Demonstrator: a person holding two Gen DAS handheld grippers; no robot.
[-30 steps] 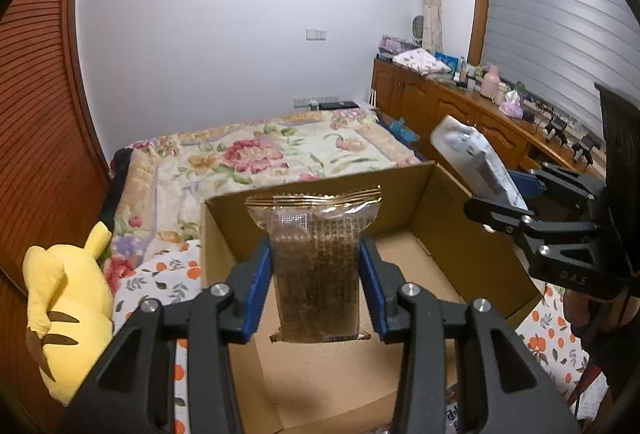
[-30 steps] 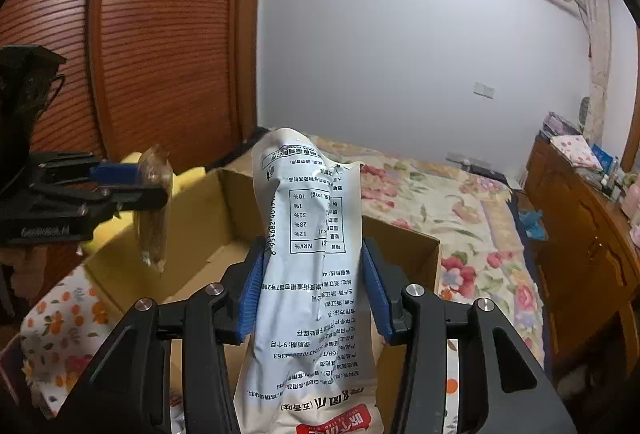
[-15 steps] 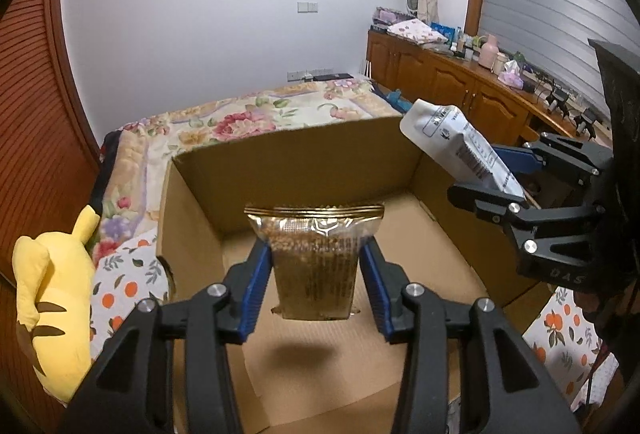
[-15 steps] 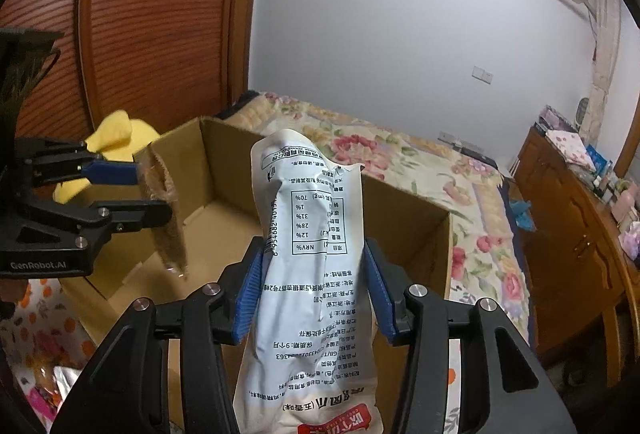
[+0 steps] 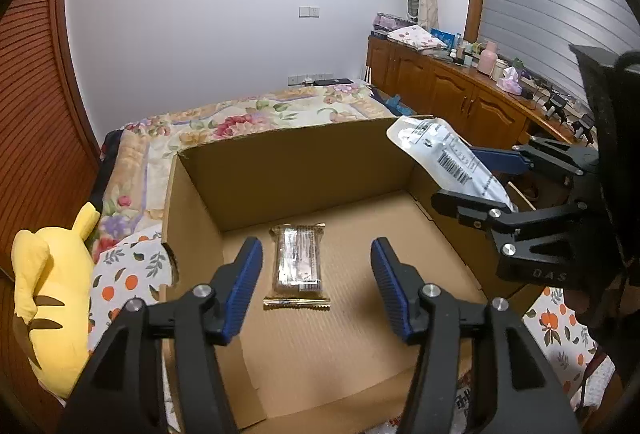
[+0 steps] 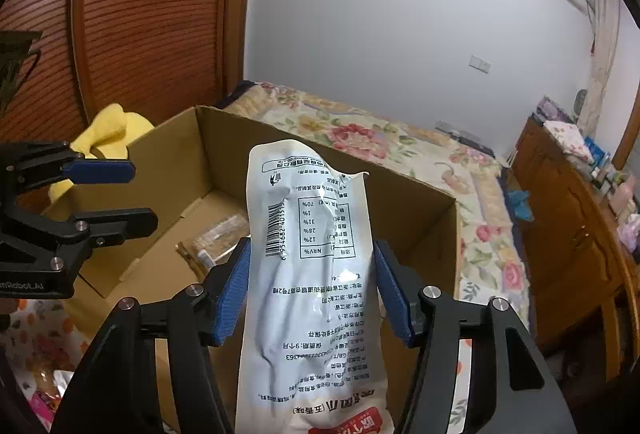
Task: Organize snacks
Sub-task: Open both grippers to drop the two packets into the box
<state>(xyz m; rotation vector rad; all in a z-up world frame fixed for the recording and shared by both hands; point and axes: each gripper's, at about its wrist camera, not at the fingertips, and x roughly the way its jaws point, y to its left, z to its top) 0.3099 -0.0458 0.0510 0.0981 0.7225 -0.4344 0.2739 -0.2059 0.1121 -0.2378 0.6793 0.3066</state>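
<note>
An open cardboard box (image 5: 304,162) sits on the bed. A brown snack packet (image 5: 297,268) lies flat on the box floor; it also shows in the right wrist view (image 6: 218,240). My left gripper (image 5: 316,280) is open and empty, hovering above the packet. My right gripper (image 6: 312,284) is shut on a white snack bag (image 6: 316,274) with printed text, held over the box's right wall. The bag (image 5: 448,158) and right gripper (image 5: 508,186) show at the right in the left wrist view. The left gripper (image 6: 108,194) shows at the left of the right wrist view.
A yellow plush toy (image 5: 52,298) lies left of the box. A floral bedspread (image 5: 260,114) stretches behind it. Wooden cabinets (image 5: 452,94) with clutter line the right wall. Snack packets (image 6: 48,386) lie on the orange-print sheet (image 5: 128,274) near the box.
My left gripper opened and let the brown packet drop; it now lies flat on the box floor. The right gripper with the white bag has come lower, toward the box.
</note>
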